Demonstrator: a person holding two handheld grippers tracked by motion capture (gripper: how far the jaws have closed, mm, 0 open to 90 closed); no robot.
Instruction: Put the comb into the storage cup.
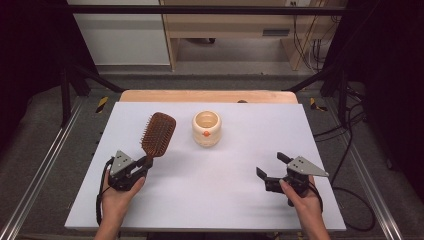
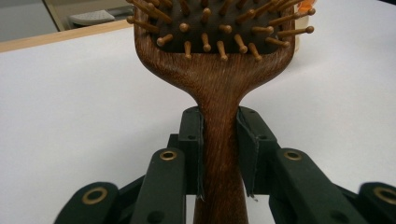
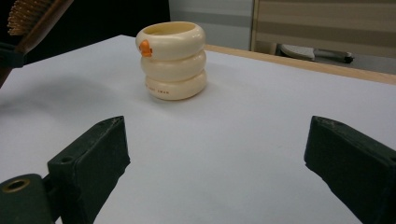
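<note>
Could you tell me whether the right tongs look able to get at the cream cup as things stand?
Probably yes. The right tongs stand open and hold nothing, and the bare table lies between them and the cup. The hairbrush is off to the side, gripped in the left tongs.

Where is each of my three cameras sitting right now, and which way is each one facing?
High view: above the person's side, looking forward and down at the white table; both forearms, the left gripper and right gripper enter from below.
Left gripper view: rides the left gripper, looking along its fingers, shut on the hairbrush handle.
Right gripper view: rides the right gripper, facing the cream cup across the table; its open fingers rise from below.
Shared: the high and right gripper views both show cup and hairbrush.
</note>
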